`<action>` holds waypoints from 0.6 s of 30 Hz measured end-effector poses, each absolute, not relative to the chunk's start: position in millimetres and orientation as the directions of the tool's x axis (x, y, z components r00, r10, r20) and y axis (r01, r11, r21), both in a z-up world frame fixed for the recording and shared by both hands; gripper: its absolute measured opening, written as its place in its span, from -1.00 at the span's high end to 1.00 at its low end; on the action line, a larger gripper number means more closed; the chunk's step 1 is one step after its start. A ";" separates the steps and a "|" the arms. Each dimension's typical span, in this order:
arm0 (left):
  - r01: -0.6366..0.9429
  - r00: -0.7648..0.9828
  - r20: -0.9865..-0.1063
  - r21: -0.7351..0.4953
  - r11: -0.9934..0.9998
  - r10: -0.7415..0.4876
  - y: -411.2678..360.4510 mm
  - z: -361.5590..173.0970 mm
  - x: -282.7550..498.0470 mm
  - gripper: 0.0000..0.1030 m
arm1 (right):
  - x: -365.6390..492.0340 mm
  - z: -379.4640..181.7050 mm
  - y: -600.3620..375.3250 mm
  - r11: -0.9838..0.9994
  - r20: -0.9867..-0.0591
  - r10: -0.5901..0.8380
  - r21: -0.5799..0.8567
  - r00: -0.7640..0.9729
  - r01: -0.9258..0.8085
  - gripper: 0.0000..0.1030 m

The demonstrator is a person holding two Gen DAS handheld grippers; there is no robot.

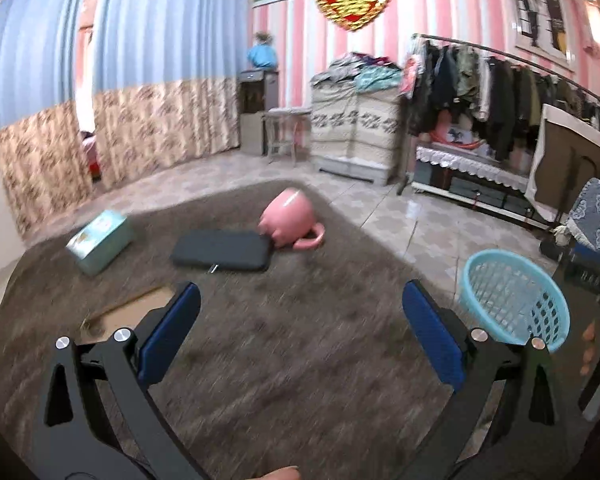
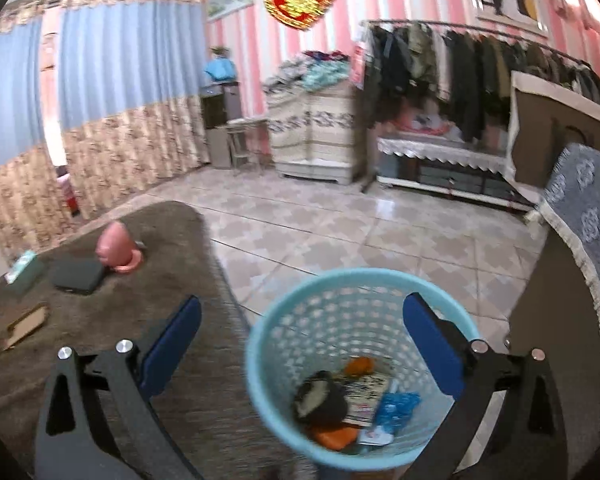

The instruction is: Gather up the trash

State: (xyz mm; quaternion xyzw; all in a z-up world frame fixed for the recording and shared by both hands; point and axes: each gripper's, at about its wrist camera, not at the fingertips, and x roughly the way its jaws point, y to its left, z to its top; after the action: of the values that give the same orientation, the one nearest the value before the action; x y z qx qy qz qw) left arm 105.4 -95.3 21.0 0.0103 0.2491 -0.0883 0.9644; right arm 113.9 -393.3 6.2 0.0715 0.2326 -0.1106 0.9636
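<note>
The right gripper (image 2: 302,334) hangs spread wide and empty over the blue basket (image 2: 268,364), trash inside. The left gripper (image 1: 300,320), also spread, faces the cardboard scrap (image 1: 140,308) near left; rushing could nudge the pink mug (image 1: 288,220).

Pink-striped walls (image 1: 296,40), blue curtains (image 1: 160,32), tiled floor (image 2: 340,220), clothes rack (image 1: 500,76).

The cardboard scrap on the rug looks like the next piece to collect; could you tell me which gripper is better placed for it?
Probably left. The left gripper is open over the rug, with the cardboard scrap beside its finger. The right gripper hangs open over the basket.
</note>
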 end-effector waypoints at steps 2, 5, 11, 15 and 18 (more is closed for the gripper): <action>0.153 0.852 -0.500 -0.045 0.987 -0.155 -81.5 13.2 93.4 -0.90 | 107.7 14.4 -375.6 0.974 -0.439 -0.137 0.102 0.888 0.200 -0.91; 0.112 0.866 -0.488 -0.026 0.993 -0.110 -67.6 3.4 71.9 -0.90 | 98.0 21.6 -345.2 0.985 -0.425 -0.075 0.108 0.902 0.132 -0.91; 0.061 0.882 -0.466 -0.026 0.998 -0.066 -45.9 -2.7 44.2 -0.90 | 78.0 13.1 -287.0 0.997 -0.464 -0.049 0.027 0.885 0.070 -0.91; 0.052 0.891 -0.450 -0.023 0.998 -0.057 -40.6 -0.5 35.8 -0.90 | 64.2 0.6 -266.6 0.999 -0.454 -0.022 0.028 0.891 0.038 -0.91; 0.047 0.898 -0.436 -0.021 0.999 -0.051 -41.3 1.8 28.6 -0.90 | 52.5 -10.1 -254.2 0.999 -0.431 -0.041 -0.016 0.902 0.038 -0.91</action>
State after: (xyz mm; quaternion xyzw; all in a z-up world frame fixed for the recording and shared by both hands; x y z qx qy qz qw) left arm 28.6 -41.3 1.8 -0.0052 0.2241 -0.0252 0.9742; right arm 52.5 -254.2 -10.1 -0.0033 0.2209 -0.0204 0.9751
